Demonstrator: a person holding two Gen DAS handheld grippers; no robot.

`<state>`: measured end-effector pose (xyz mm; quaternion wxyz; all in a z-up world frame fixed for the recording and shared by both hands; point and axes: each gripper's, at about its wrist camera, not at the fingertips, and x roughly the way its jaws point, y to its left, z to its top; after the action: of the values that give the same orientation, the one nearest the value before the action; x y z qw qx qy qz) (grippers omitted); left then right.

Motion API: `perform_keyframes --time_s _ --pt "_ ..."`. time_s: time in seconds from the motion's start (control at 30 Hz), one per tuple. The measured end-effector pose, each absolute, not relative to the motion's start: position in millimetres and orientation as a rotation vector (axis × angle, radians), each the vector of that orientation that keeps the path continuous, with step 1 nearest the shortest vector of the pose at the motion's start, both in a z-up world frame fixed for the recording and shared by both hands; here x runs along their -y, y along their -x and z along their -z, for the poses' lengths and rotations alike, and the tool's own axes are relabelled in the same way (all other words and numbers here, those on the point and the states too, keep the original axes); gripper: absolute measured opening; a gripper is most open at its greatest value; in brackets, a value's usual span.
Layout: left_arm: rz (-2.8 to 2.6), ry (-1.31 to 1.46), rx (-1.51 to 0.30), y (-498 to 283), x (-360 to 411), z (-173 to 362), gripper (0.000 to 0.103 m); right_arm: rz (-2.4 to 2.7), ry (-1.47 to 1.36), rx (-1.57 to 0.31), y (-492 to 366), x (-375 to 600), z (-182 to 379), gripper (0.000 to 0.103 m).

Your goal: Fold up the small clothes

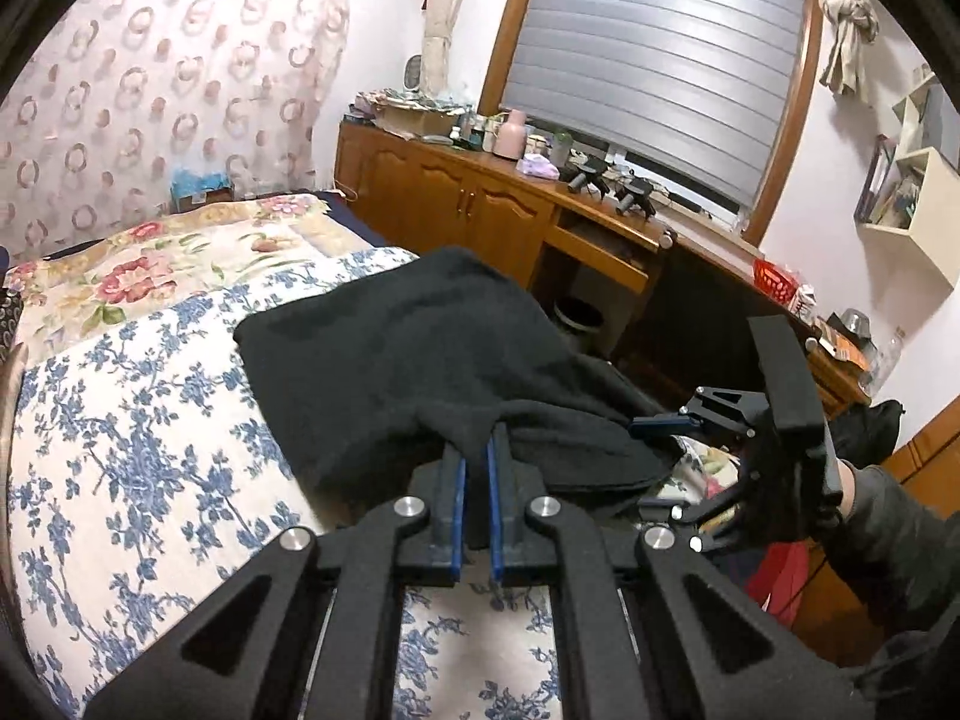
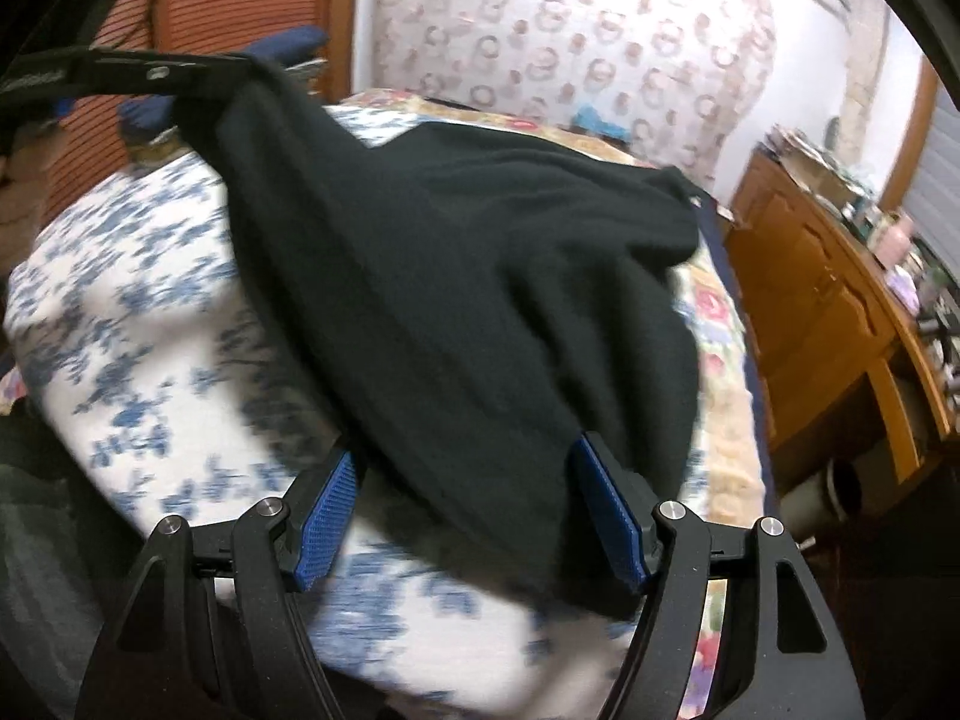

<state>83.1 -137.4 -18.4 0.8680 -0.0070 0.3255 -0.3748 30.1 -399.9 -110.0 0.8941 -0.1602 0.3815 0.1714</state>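
A black knitted garment [image 1: 390, 348] lies on the bed, and one edge is lifted. My left gripper [image 1: 475, 444] is shut on a bunched fold of that near edge. In the right wrist view the left gripper [image 2: 204, 78] holds a corner of the garment [image 2: 480, 276] up at the top left, so the cloth slopes down from it. My right gripper [image 2: 465, 450] stands open and wide, with the garment's lower edge lying between its blue pads [image 2: 606, 510]. From the left wrist view the right gripper [image 1: 651, 462] is at the right, in a black-gloved hand [image 1: 864, 492].
The bed carries a blue-flowered sheet [image 1: 132, 432] and a pink floral quilt [image 1: 150, 264] farther back. A wooden cabinet and desk [image 1: 480, 204] crowded with bottles run along the wall under a blinded window. A waste bin [image 1: 579, 315] stands beneath the desk.
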Motion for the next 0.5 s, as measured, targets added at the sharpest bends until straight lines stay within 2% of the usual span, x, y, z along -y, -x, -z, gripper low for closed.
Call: perform_keyframes --time_s 0.07,0.1,0.13,0.23,0.5 --pt "0.777 0.021 -0.680 -89 134 18 0.004 -0.363 0.310 -0.796 -39 408 107 0.043" --pt "0.777 0.024 -0.682 -92 136 18 0.004 -0.375 0.299 -0.795 -43 412 104 0.021" --pt "0.774 0.026 -0.682 -95 136 18 0.004 -0.384 0.291 -0.783 -46 414 99 0.013" --pt "0.756 0.035 -0.674 -109 135 15 0.004 -0.382 0.289 -0.724 -61 416 76 0.008" --pt "0.670 0.049 -0.671 -167 122 7 0.004 -0.381 0.324 -0.596 -131 401 19 0.007"
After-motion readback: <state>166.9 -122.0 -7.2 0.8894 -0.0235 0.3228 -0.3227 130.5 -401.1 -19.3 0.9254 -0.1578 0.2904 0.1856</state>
